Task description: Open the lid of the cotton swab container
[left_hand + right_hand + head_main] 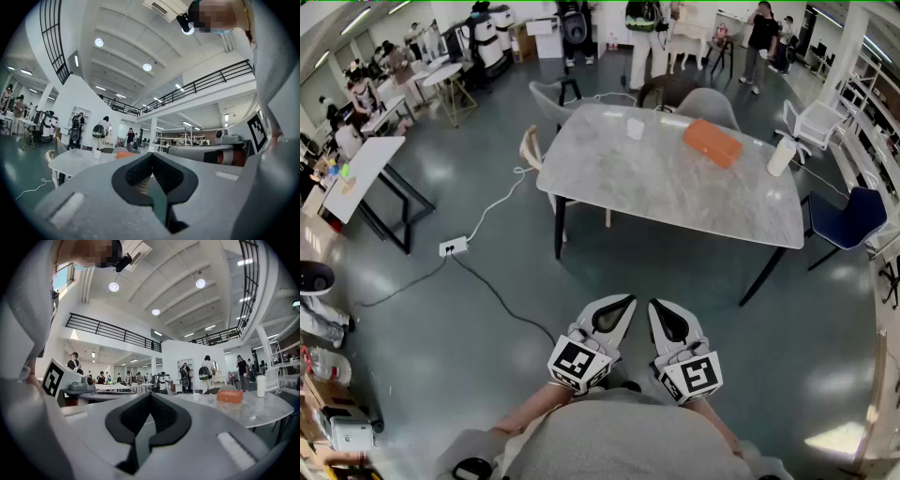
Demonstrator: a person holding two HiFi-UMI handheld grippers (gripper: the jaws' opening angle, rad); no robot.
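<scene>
A small white container [636, 127] stands near the far edge of the grey marble table [656, 187], well ahead of me. It also shows small in the left gripper view as the container [97, 153] and in the right gripper view as the container [196, 396]. My left gripper [616, 309] and right gripper [666, 317] are held side by side close to my body, above the floor and short of the table. Both are shut with nothing between their jaws, as the left gripper [152, 160] and the right gripper [150, 399] show in their own views.
An orange box [712, 142] and a white cylinder [781, 156] also sit on the table. Chairs [853, 220] stand round it. A power strip [453, 247] with cables lies on the floor at left. People and other tables fill the far hall.
</scene>
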